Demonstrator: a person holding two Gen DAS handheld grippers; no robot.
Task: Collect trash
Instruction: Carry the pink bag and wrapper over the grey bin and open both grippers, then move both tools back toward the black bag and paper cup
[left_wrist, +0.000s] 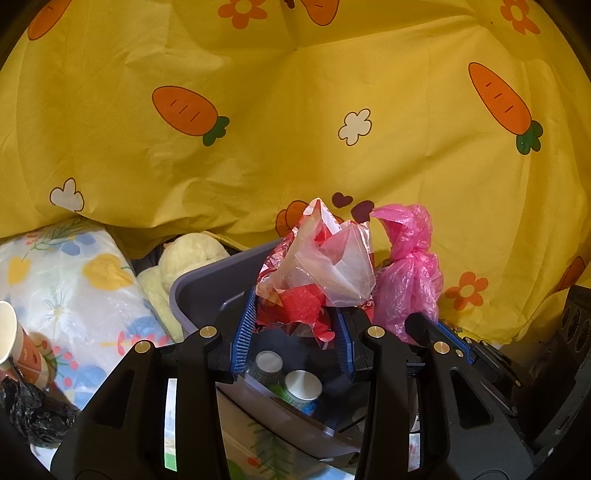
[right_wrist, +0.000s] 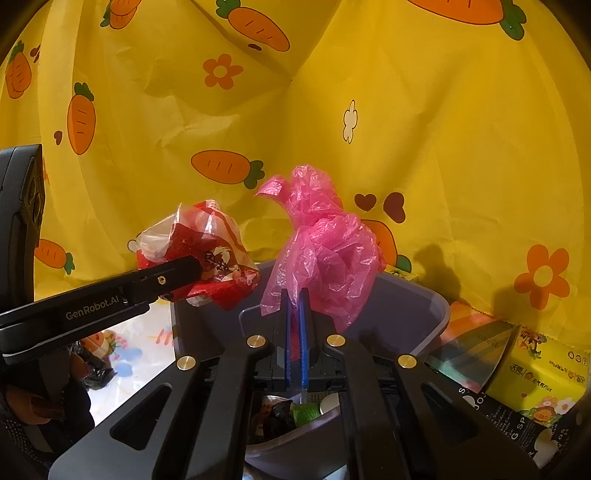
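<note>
A crumpled red and clear plastic bag hangs over a grey-purple bin, and the blue pads of my left gripper press on its lower part. In the right wrist view the same bag sits at the tip of the left gripper's black finger. My right gripper is shut on a pink plastic bag, which stands up above the bin's rim. The pink bag is just right of the red one. Paper cups and other trash lie inside the bin.
A yellow cloth with carrots hangs close behind the bin. To the left lie a floral plastic packet, a cream plush toy, a paper cup and a black bag. Yellow tissue boxes sit at the right.
</note>
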